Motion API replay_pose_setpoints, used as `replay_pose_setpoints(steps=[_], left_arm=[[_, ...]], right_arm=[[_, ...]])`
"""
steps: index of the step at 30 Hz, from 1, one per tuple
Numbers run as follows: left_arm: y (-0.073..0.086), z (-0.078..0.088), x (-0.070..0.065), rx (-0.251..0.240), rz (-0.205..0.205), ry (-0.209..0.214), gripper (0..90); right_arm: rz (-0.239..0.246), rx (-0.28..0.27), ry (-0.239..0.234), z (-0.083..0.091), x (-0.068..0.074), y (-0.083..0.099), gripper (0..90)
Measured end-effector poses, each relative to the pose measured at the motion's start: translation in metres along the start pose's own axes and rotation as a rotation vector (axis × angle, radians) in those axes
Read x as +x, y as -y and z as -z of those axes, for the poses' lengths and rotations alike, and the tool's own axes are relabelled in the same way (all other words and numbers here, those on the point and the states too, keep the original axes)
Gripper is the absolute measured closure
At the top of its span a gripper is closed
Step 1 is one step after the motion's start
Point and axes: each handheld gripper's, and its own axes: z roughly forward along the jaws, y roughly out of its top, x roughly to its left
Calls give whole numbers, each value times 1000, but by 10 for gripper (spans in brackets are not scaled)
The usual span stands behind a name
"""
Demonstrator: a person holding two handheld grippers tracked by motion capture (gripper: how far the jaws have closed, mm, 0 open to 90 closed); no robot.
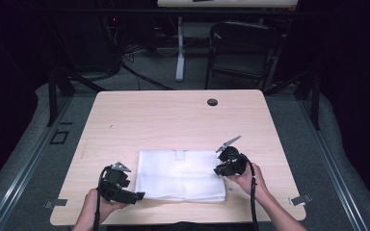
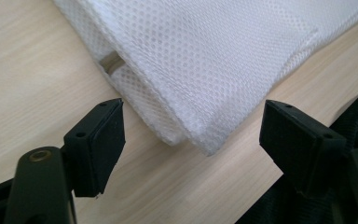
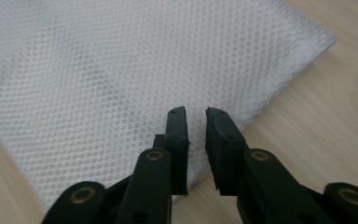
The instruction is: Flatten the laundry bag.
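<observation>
Your left gripper (image 2: 193,135) gapes wide before the folded white mesh cloth's (image 2: 214,60) corner, untouching; your right gripper (image 3: 196,140) stands slightly parted over its edge, holding nothing.

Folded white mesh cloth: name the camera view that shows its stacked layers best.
The left gripper view. The folded white mesh cloth points a corner at the camera there, its stacked edges bared between the left gripper's spread fingers. The high view gives the whole cloth as a flat rectangle on the table; the right gripper view gives its top weave.
</observation>
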Motion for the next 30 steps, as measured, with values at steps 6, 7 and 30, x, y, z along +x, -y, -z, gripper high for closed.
replay_pose_setpoints(steps=[6, 7, 30], left_arm=[[-2, 5, -5, -68, -26, -16, 186], [-2, 5, -6, -73, -27, -13, 184], [-2, -9, -13, -34, -99, -25, 357]], right_arm=[[24, -87, 9, 34, 11, 2, 514], [30, -82, 13, 38, 15, 3, 501], [65, -15, 26, 37, 41, 46, 448]])
